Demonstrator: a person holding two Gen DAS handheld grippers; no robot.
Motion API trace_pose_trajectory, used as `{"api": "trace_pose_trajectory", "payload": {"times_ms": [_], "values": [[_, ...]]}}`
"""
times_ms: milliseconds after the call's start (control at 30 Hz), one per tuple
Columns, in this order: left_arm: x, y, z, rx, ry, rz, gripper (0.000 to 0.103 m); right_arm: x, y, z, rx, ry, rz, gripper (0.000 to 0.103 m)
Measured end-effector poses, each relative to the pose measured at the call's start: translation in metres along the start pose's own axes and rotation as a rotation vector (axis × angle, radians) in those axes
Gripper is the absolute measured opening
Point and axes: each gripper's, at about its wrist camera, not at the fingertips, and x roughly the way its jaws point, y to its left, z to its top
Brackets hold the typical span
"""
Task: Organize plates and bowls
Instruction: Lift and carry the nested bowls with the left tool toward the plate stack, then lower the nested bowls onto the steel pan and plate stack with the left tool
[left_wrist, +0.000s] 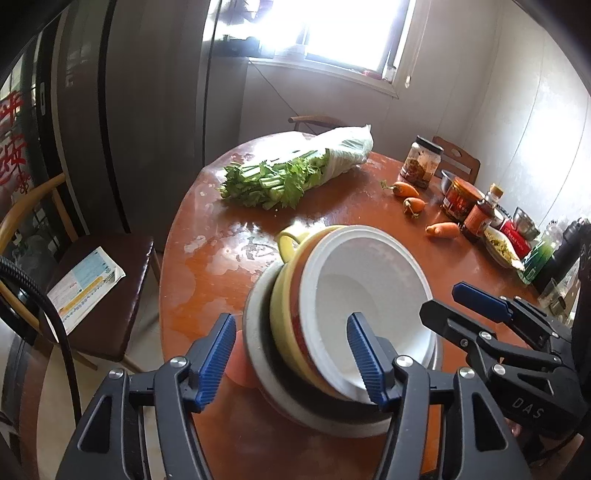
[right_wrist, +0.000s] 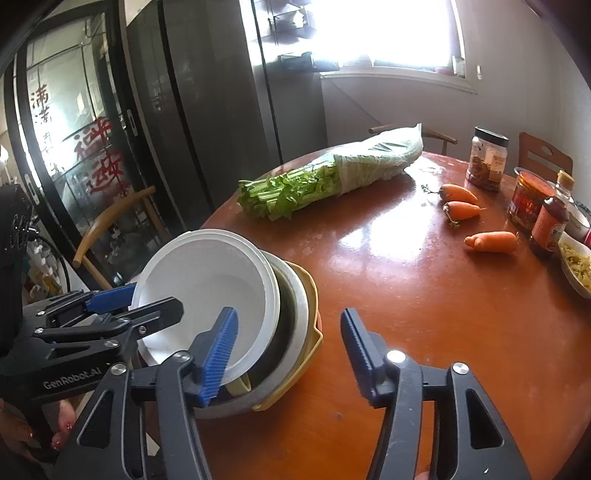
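Sunlit from a bright window, a round reddish desk (right_wrist: 424, 295) carries a leaning stack of nested dishes at its near edge: a white bowl (left_wrist: 365, 280) uppermost, tilted, resting in a yellow dish (left_wrist: 284, 306) that sits on a grey plate (left_wrist: 258, 354). The left tool (left_wrist: 291, 358) straddles the stack's near rim with its blue pads parted on either side and not pressing; the right tool (right_wrist: 288, 354) also stands open, one pad in front of the white bowl's edge, the other over bare wood, nothing held. To my eye the stack looks freshly set down and lopsided, so the step in hand is squaring it: nudge the white bowl level into the yellow one, and draw each tool straight back so no pad catches a rim and tips the pile off the edge. Farther out lie bagged celery (right_wrist: 317, 177), three carrots (right_wrist: 491, 242), a jar of pickles (right_wrist: 485, 158) and sauce bottles (right_wrist: 548, 225) along the far right. Wooden chairs (left_wrist: 74, 280) ring the desk, one bearing a leaflet, and a dark fridge (right_wrist: 207, 110) stands behind.
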Motion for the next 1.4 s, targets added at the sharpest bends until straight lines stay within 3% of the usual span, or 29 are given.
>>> {"api": "trace_pose_trajectory", "payload": {"times_ms": [300, 400, 767, 1133, 1267, 1400], "values": [[-0.006, 0.015, -0.004, -0.043, -0.001, -0.054, 0.078, 0.004, -0.012, -0.009, 0.051, 0.034, 0.024, 0.072], [0.005, 0.020, -0.004, -0.067, 0.032, -0.073, 0.078, 0.012, -0.015, -0.011, 0.079, 0.063, 0.037, 0.074], [0.042, 0.024, 0.006, -0.051, 0.110, -0.026, 0.078, 0.042, -0.008, -0.008, 0.093, 0.153, 0.101, 0.075], [0.062, 0.028, 0.012, -0.062, 0.158, -0.139, 0.078, 0.064, -0.011, -0.005, 0.120, 0.187, 0.160, 0.075], [0.067, 0.021, 0.013, -0.041, 0.176, -0.180, 0.072, 0.061, -0.014, -0.005, 0.107, 0.174, 0.168, 0.072], [0.070, 0.012, 0.015, -0.015, 0.176, -0.171, 0.073, 0.057, -0.019, -0.003, 0.096, 0.161, 0.166, 0.067]]}}
